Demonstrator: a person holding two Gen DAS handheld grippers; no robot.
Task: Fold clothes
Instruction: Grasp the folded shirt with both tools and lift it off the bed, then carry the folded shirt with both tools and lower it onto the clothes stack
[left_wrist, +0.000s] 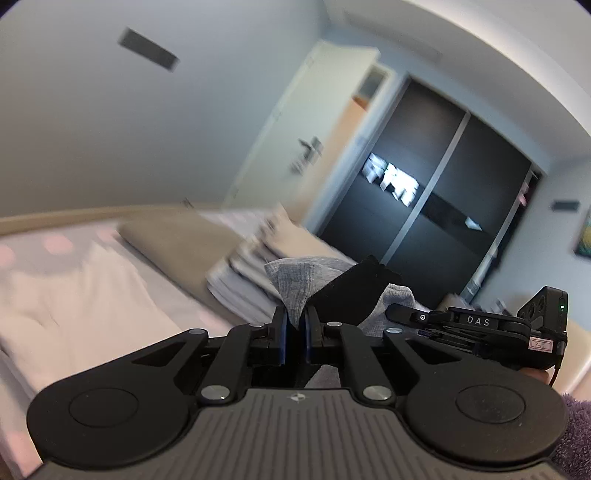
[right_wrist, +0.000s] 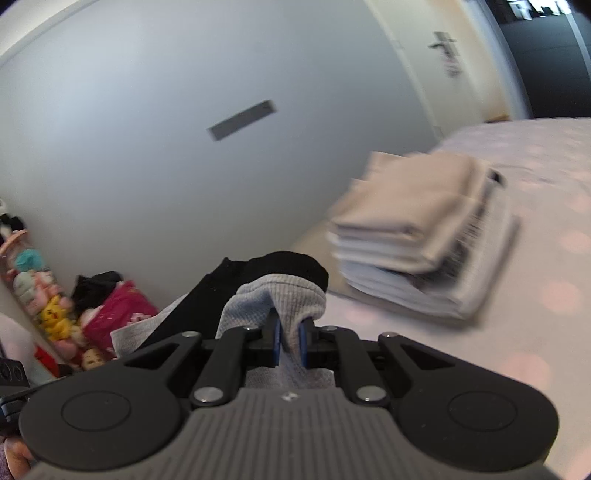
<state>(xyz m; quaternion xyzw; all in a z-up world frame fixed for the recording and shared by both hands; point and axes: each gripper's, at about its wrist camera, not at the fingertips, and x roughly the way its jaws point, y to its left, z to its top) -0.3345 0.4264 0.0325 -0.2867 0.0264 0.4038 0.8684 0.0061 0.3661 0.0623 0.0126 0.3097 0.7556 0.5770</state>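
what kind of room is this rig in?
Most likely a bedroom at home: a bed carrying a stack of folded laundry, a dark sliding-door wardrobe, and soft toys piled by the wall.

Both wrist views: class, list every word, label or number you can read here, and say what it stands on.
"DAS": white letters on the black body of the right tongs, seen in the left wrist view.
Small pink label on the same device: too small to read.
Sign on the door: too blurred to read.
Nothing else is legible.
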